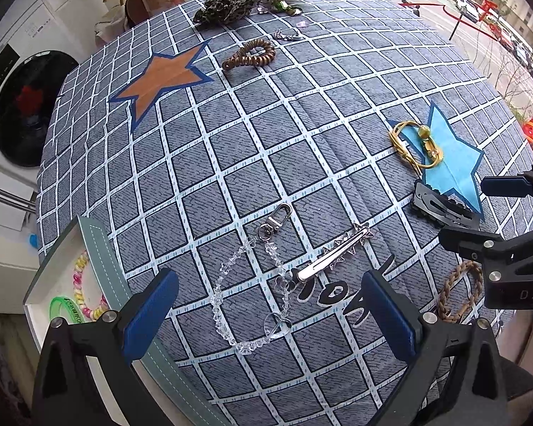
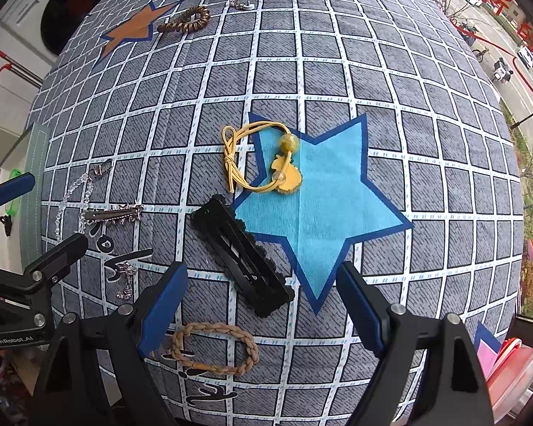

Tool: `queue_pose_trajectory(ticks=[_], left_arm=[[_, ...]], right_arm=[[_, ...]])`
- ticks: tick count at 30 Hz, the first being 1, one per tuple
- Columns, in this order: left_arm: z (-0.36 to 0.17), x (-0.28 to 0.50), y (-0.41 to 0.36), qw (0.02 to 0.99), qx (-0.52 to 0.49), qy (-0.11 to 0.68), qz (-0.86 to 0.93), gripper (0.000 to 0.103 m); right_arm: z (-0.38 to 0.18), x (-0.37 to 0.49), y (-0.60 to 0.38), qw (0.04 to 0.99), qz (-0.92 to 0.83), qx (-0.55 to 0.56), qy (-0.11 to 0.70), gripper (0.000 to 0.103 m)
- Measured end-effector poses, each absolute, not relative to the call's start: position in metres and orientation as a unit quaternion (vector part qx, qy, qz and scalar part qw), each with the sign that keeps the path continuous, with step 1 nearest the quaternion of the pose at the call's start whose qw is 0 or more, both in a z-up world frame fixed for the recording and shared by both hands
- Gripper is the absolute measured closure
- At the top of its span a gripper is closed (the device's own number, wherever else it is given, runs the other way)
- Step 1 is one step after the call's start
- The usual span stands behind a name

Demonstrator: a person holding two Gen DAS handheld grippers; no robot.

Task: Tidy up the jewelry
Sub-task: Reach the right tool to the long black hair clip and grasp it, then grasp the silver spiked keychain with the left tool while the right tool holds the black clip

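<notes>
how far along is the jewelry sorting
Early on. Done: a pastel bead bracelet and green band lie in the box. In hand: nothing; both the left gripper and right gripper are open. Left: crystal chain, black hair clip, yellow hair tie, others.

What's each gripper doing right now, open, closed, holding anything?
Left gripper: open, empty, above the crystal bead chain.
Right gripper: open, empty, above the black hair clip.

bright soft daylight, sharp, edges perhaps fisheye-warped.
</notes>
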State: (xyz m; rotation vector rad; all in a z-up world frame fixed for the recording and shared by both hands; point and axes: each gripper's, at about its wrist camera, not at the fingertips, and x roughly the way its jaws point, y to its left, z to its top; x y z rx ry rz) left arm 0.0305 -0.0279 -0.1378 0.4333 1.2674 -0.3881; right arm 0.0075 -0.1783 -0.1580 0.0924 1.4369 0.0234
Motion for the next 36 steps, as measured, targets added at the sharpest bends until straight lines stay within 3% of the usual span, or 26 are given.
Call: queue_pose_trajectory(ticks=[9,16,18,27,33,35,36], left_arm=[[-0.144,0.033,-0.046,0.757,0.223,0.575,-0.214,0.003],[-0.149,0.032,-0.061,0.745,0.227,0.578,-0.243,0.007],[-0.153,0.032,-0.066,0.737,0.231,0.582,-0.253,0.014],[-0.161,0.042,-0.072,0.724,0.22,0.591,-0.279,0.027],[-0.161,0.042,-0.082,0.711,0.237,0.595,-0.29,0.028],[-0.159,0.031,-0.087,0.71,0.255,0.588,-0.292,0.038],[-0.158,0.03,-0.089,0.706,0.253,0.59,-0.299,0.048]], right_arm=[[-0.175,0.011,-0.134,0.751,0.024,-0.041,0.659,0.031],[-0.176,0.0,-0.116,0.758,0.03,-0.046,0.65,0.058],[-0.176,0.0,-0.124,0.758,0.021,-0.036,0.651,0.059],[-0.179,-0.003,-0.137,0.758,0.016,-0.021,0.651,0.059],[-0.173,-0.004,-0.157,0.757,0.02,-0.025,0.653,0.059],[-0.171,-0.004,-0.157,0.756,0.024,-0.028,0.654,0.057],[-0.172,-0.003,-0.156,0.755,0.028,-0.028,0.655,0.052]])
